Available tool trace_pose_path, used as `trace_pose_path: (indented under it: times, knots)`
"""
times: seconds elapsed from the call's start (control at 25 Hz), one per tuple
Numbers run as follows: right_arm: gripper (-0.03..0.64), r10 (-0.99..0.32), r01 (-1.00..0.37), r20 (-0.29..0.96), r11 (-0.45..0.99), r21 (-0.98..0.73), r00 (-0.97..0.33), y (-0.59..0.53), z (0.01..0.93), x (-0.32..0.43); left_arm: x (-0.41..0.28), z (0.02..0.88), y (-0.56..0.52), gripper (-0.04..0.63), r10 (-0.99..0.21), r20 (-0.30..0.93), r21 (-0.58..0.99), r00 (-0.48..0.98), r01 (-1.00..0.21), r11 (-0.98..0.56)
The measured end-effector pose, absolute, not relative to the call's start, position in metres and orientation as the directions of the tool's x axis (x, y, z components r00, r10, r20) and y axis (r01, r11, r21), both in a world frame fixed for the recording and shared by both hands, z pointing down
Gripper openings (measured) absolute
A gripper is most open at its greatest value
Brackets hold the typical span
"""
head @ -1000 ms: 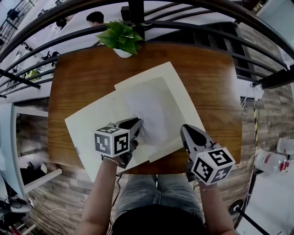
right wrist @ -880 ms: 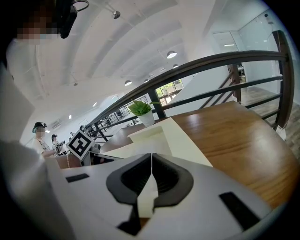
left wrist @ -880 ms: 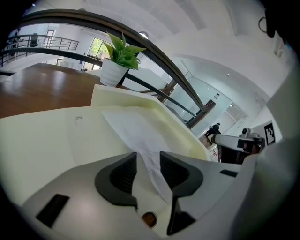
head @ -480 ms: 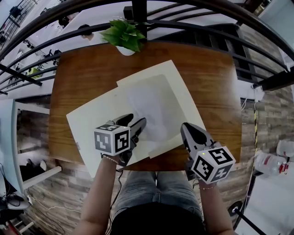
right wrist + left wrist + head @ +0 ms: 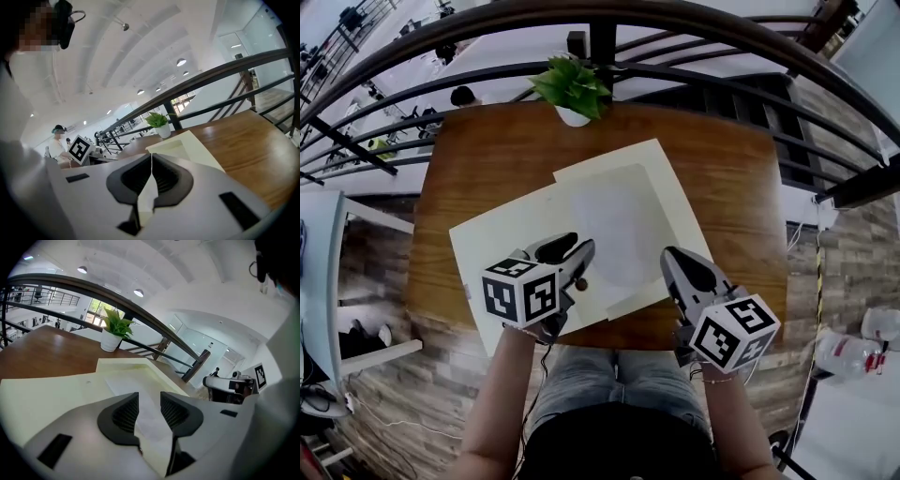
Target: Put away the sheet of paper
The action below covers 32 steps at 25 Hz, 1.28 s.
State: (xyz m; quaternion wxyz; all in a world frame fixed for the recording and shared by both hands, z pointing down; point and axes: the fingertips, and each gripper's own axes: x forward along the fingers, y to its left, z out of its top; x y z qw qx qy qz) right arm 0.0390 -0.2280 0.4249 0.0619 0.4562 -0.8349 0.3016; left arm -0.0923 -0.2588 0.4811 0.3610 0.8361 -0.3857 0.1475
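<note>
Left gripper [image 5: 584, 243]: jaws standing partly apart, having just been closing; sheet [image 5: 623, 220] showing below the gap, not pinched.
Right gripper [image 5: 667, 254]: jaws pressing together, hovering over folder [image 5: 666, 173] edge.

Bright, even light from ceiling lamps [image 5: 138, 293]; soft glare on the surface [image 5: 243, 136]; fisheye bends the railing [image 5: 694, 19]; corners dark.

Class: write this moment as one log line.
left hand-held gripper: open, jaws just been closing, nothing between | right hand-held gripper: shut | sheet of paper: on folder
</note>
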Motion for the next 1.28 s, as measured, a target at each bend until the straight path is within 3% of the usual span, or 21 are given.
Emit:
trace_pose_path:
  times: [0.4,0.84,1.28]
  knots:
    - [0.026,-0.689,-0.720,0.252,0.562,-0.407,-0.680,-0.227,0.370,0.006,-0.096,0.421,-0.240,0.082,-0.621,0.434,0.428,0.653,-0.756,-0.496]
    - [0.026,-0.663,-0.680,0.199,0.624,-0.386,-0.721,-0.222,0.335,-0.014,-0.110,0.360,-0.224,0.035,-0.733,0.226,0.449,0.642,-0.736,-0.507]
    - [0.026,-0.579,-0.605,0.189,0.719,-0.343,-0.794,-0.210,0.330,-0.050,-0.115,0.359,-0.206,0.026,-0.770,0.223,0.457,0.598,-0.762,-0.459]
